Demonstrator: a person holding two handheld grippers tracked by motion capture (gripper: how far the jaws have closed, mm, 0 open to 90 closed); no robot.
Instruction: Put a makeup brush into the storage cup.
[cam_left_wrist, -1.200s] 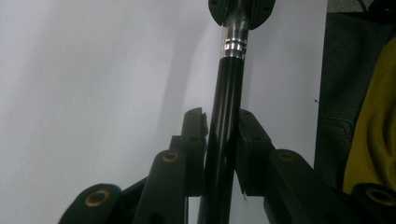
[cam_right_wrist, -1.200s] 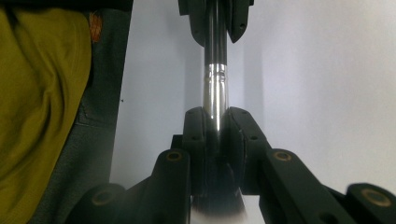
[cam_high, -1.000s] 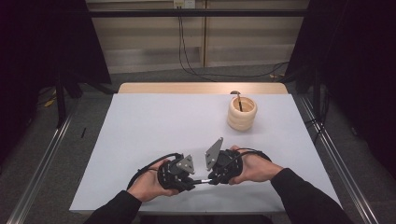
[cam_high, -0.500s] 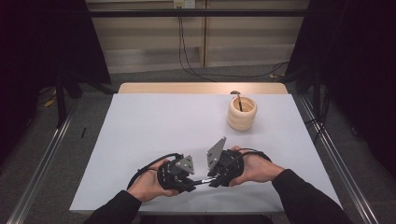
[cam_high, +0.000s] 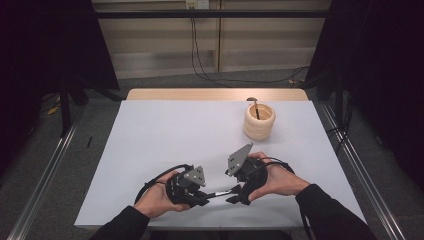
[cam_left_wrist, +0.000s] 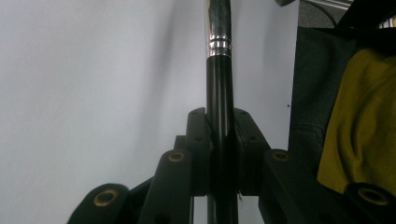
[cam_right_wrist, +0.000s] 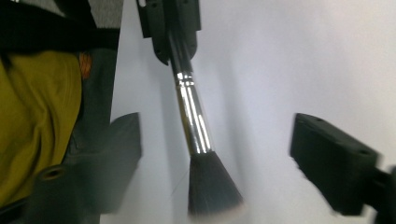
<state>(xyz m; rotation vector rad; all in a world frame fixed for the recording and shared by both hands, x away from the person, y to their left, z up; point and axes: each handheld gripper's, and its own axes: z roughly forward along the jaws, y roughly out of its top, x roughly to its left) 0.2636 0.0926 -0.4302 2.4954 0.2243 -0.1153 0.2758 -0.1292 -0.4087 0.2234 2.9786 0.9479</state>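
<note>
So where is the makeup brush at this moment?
In the high view the makeup brush lies level near the table's front edge, handle clamped in the left gripper, bristles between the right gripper's open jaws.

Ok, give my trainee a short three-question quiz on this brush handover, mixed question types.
1. True or false: the left gripper is shut on the brush handle.
2. Multiple choice: the right gripper has its jaws a) clamped on the bristles, b) apart on either side of the brush, c) shut on the holder.
3. Short answer: where does the holder stand on the table, as the high view shows it?

Key:
1. True; its pads press the black handle.
2. b; the jaws have just been opening and touch nothing, the bristles between them.
3. Far right part, upright, with a thin tool sticking out.
</note>
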